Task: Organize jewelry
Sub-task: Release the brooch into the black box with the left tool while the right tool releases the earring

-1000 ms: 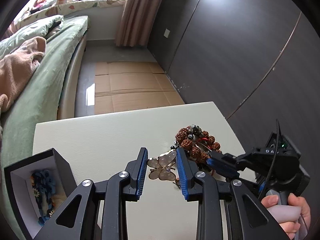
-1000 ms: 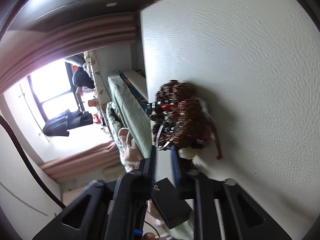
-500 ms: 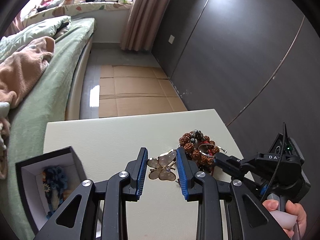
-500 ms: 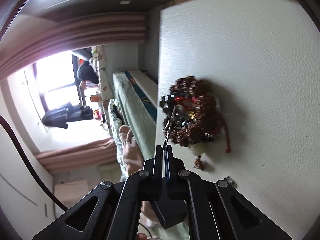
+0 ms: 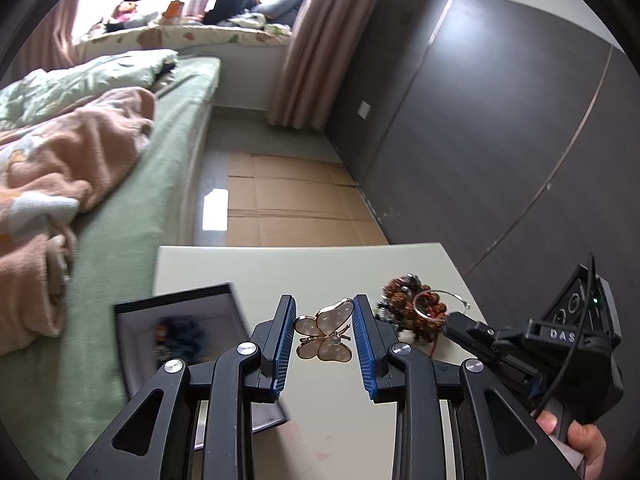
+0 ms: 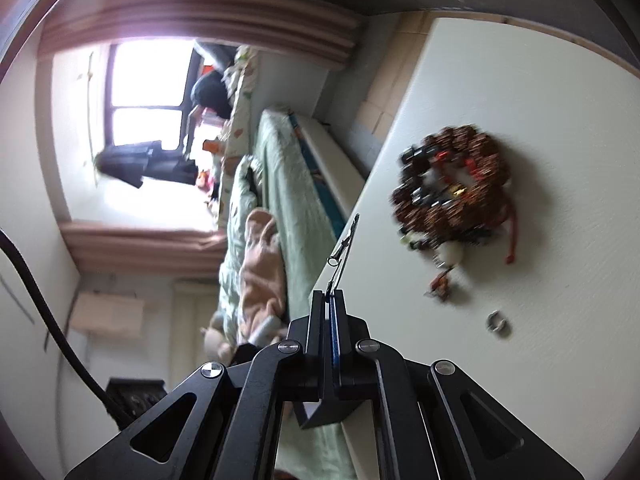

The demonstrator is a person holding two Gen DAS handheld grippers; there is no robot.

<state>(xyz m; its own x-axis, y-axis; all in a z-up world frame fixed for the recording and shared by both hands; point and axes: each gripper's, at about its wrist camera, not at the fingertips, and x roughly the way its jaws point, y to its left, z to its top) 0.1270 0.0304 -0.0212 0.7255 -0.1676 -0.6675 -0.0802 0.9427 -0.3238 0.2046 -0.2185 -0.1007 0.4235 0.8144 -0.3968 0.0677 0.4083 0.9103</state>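
1. My left hand-held gripper [image 5: 324,334] holds a butterfly brooch [image 5: 325,338] between its blue pads, jaws narrowed to the wing tips. It hangs over the bench [image 5: 280,268], beside the open box [image 5: 176,312] with a blue piece inside.
2. My right hand-held gripper [image 6: 331,300] is pinched tight on a thin wire hoop [image 6: 342,246], held just by its edge, clear of the bench.
3. The brown bead bracelet [image 6: 454,186] lies coiled on the bench; a small ring [image 6: 496,322] sits near it.
4. Handling guess: brooch is light, stiff, slick-faced (wings look fragile), so gentle squeeze across the wing edges.
5. The hoop is springy and could twist out; a hold nearer its middle seems safer.
6. The bracelet will be floppy; take it at one bead cluster.
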